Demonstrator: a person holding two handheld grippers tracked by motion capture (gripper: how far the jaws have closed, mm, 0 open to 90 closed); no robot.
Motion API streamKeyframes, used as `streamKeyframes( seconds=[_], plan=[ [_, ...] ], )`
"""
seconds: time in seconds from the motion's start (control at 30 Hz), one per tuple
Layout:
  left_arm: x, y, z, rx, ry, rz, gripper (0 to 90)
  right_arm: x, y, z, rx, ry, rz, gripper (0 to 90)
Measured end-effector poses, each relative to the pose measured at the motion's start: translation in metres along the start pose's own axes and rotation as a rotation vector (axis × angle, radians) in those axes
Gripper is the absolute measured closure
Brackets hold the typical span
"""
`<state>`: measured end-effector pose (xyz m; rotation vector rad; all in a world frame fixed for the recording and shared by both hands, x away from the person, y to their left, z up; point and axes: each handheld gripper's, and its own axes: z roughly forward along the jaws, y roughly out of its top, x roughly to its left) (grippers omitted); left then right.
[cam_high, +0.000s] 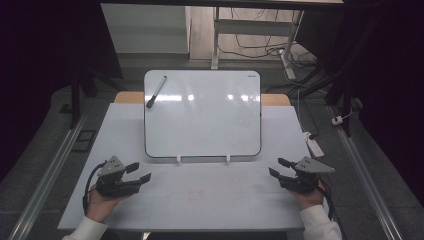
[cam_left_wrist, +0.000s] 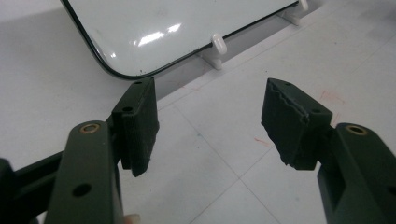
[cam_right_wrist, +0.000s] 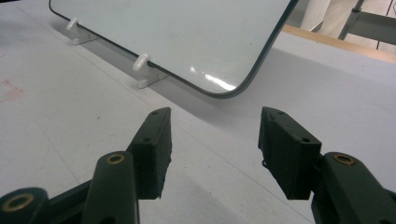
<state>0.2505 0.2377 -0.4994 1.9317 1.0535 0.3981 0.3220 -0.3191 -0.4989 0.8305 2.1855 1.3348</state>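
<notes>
A blank whiteboard (cam_high: 202, 114) leans back on two small white clips (cam_high: 178, 159) at the middle of the white table (cam_high: 200, 200). A black marker (cam_high: 156, 92) sticks to its upper left corner. My left gripper (cam_high: 139, 172) rests at the front left of the table, open and holding nothing; its own view shows the board's lower left corner (cam_left_wrist: 121, 72) just ahead of the open left gripper (cam_left_wrist: 210, 126). At the front right, my right gripper (cam_high: 278, 167) is open and holds nothing. In its own view the right gripper (cam_right_wrist: 215, 149) faces the board's lower right corner (cam_right_wrist: 224, 91).
A white power strip (cam_high: 314, 144) with a cable lies at the table's right edge. Behind the table stand desk legs and loose cables (cam_high: 260, 47) on the floor. Faint red marks (cam_high: 195, 194) stain the tabletop between the grippers.
</notes>
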Motion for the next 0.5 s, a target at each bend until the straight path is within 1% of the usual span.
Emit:
streamKeyframes(
  seconds=[0.2,0.5],
  plan=[
    [-0.0003,0.0003,0.0015,0.002,0.003,0.008,36.7,0.0004,0.0004,-0.0009,-0.004,0.003,-0.007,44.3],
    [0.0006,-0.0011,0.0034,0.004,0.006,0.002,35.9,0.0009,0.0005,-0.0007,-0.005,0.005,-0.013,44.3]
  ],
)
